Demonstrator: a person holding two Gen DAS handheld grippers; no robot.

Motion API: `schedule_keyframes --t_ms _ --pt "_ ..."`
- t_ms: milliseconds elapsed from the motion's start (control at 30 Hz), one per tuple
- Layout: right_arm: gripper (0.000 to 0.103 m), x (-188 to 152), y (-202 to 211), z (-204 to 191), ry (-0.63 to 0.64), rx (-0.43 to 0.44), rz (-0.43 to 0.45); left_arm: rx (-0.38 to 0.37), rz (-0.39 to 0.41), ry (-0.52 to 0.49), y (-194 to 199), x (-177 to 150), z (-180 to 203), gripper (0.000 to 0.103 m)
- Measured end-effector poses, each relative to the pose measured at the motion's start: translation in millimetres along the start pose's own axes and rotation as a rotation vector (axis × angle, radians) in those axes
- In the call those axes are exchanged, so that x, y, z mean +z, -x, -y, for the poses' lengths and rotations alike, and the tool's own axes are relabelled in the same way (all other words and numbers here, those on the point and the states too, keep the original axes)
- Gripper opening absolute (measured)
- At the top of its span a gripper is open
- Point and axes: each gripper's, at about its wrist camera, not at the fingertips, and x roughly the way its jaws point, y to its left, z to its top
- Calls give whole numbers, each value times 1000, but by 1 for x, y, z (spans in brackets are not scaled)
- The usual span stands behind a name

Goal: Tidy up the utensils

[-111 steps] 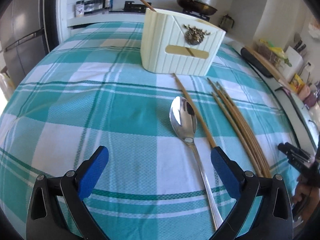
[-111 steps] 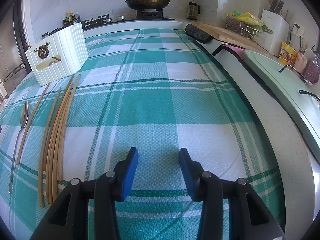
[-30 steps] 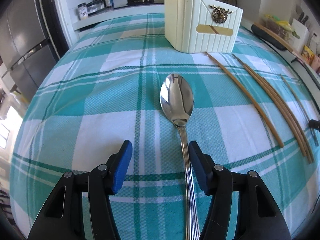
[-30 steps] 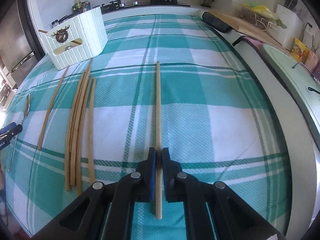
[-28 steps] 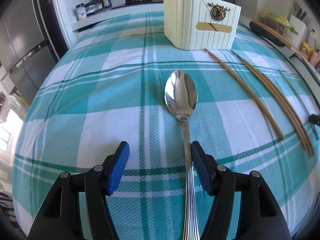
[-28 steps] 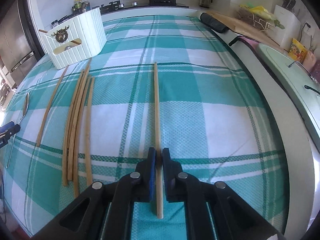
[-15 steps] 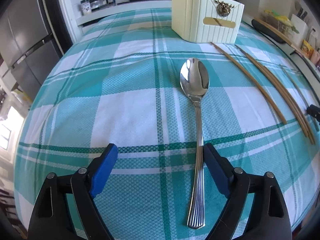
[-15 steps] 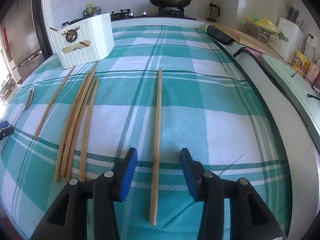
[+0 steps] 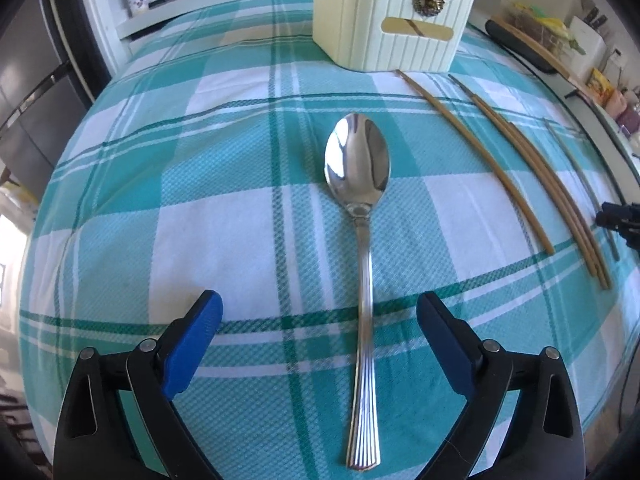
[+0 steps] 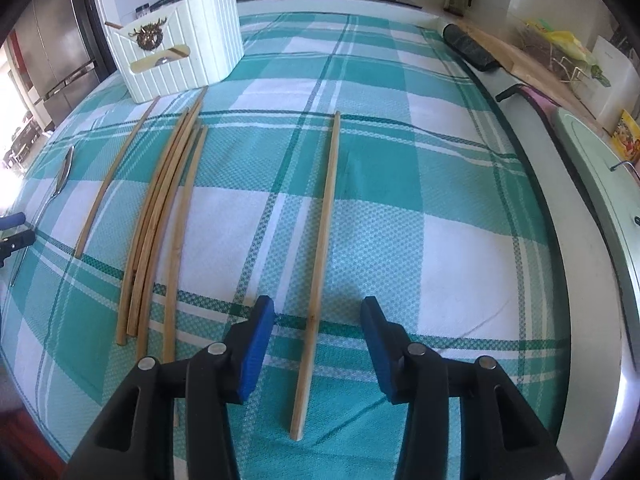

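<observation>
1. Fingers (image 9: 192,332) of the left gripper (image 9: 318,330) are opening wide around the shiny steel spoon (image 9: 362,240), untouched, lying near the cream ribbed utensil holder (image 9: 384,16).
2. Right gripper (image 10: 316,344) fingers (image 10: 256,344) stand half apart astride a loose bamboo chopstick (image 10: 322,248), farther from that holder.

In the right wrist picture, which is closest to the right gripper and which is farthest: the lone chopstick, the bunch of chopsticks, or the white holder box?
From the right gripper:
1. Lone chopstick: lies between its open jaws, untouched.
2. Bunch of chopsticks: on the cloth, off to the left.
3. White holder box: far back on the left, beyond the bunch's tips.
</observation>
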Motion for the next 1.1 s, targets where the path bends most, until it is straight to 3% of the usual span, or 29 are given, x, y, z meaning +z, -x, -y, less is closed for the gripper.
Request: schedule_keyframes --t_ms 200,300,367,400,433,467,533,667,867,1100 --pt "46 34 -17 3 35 18 -38 36 -7 -28 -21 30 17 98" --pt "48 57 -28 4 26 18 -25 34 -3 -12 -27 46 19 91" --pt "46 73 -37 5 12 9 -13 29 4 -10 -29 55 19 80" --pt "44 80 -40 6 4 6 2 40 13 -16 -29 58 21 70" --pt "34 87 -44 7 -8 12 5 34 24 -27 -27 60 22 45" --pt "23 94 -47 8 -23 12 8 17 28 -28 -27 62 22 42" --pt "6 103 -50 11 -41 36 5 21 27 -25 -27 64 22 42" --pt "6 106 -42 15 -99 62 40 4 98 -15 -2 62 19 41" --pt "6 84 36 8 -109 115 238 -39 235 -15 62 53 15 41" --pt "6 66 117 -12 -55 113 408 -80 339 -4 117 43 9 41"
